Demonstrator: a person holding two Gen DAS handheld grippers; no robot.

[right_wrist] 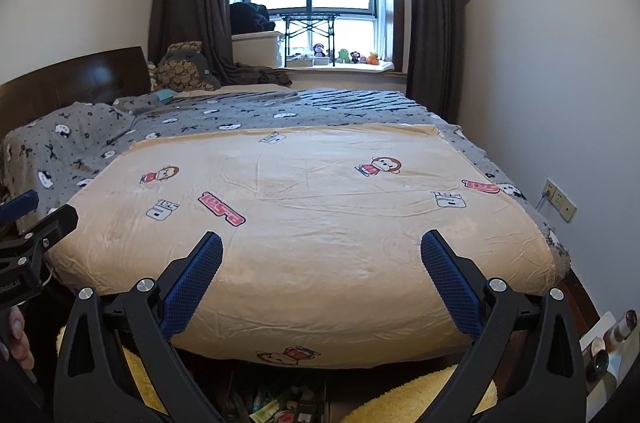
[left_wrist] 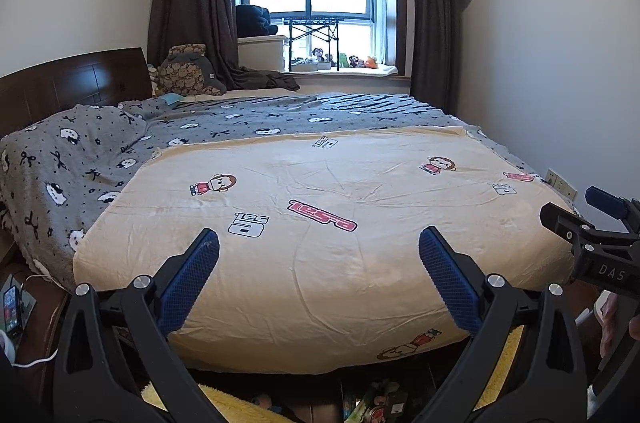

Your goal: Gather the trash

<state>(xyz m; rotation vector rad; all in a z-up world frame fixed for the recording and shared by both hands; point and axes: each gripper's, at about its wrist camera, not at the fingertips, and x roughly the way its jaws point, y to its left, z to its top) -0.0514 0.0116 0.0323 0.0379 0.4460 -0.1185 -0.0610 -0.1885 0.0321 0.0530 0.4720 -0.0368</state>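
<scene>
Small colourful wrappers and packets [left_wrist: 380, 403] lie on the dark floor below the bed's near edge, and the right wrist view shows this litter [right_wrist: 280, 403] too, partly hidden by the gripper frames. My left gripper [left_wrist: 319, 243] is open, its blue pads wide apart over the beige blanket, holding nothing. My right gripper [right_wrist: 322, 243] is likewise open and empty above the same blanket. Each gripper shows in the other's view: the right gripper [left_wrist: 580, 219] at the right edge, the left gripper [right_wrist: 36, 219] at the left edge.
A bed with a beige cartoon blanket [left_wrist: 320, 183] and a grey blanket [left_wrist: 80, 159] fills the room up to the window. A phone [left_wrist: 12, 307] lies on a stand at left. Bottles [right_wrist: 616, 335] stand at right. A yellow fluffy rug [right_wrist: 420, 395] covers the floor.
</scene>
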